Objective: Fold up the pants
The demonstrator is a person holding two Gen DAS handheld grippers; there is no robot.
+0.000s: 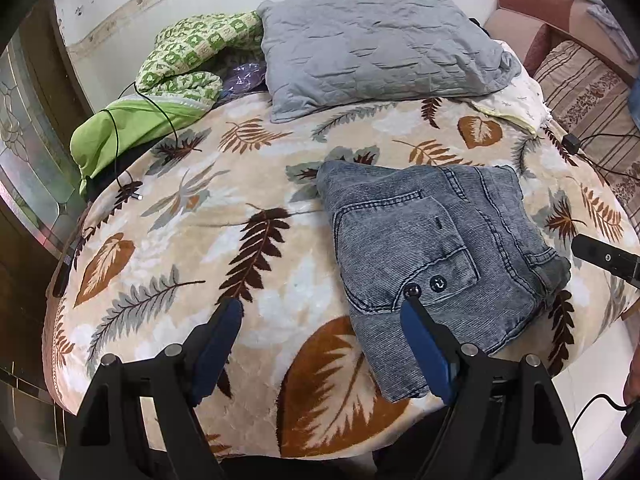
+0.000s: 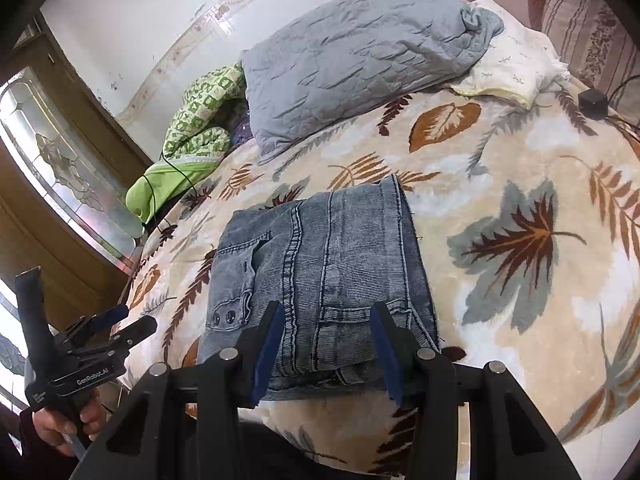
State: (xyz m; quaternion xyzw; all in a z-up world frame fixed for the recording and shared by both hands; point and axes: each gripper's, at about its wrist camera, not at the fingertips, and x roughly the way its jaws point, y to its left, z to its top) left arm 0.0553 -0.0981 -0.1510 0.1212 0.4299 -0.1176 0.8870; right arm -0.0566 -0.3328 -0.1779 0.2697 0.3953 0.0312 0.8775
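The folded grey-blue jeans [image 1: 420, 240] lie in a compact rectangle on the leaf-print blanket [image 1: 180, 240], back pocket and waistband facing up. My left gripper [image 1: 322, 300] stands open over the blanket just left of the jeans, its right finger above their near-left edge and nothing between the pads. In the right wrist view the jeans [image 2: 332, 248] lie straight ahead. My right gripper [image 2: 327, 308] hovers over their near edge with its fingers apart, the pads not pressing on the cloth. The left gripper [image 2: 136, 320] also shows at the far left, held by a hand.
A grey quilted pillow [image 1: 380, 48] and a green patterned cloth [image 1: 180, 60] lie at the head of the bed. A black cable [image 1: 138, 197] trails over the left side and a black adapter [image 2: 593, 101] sits at the right. A striped cushion [image 1: 588, 92] is beyond.
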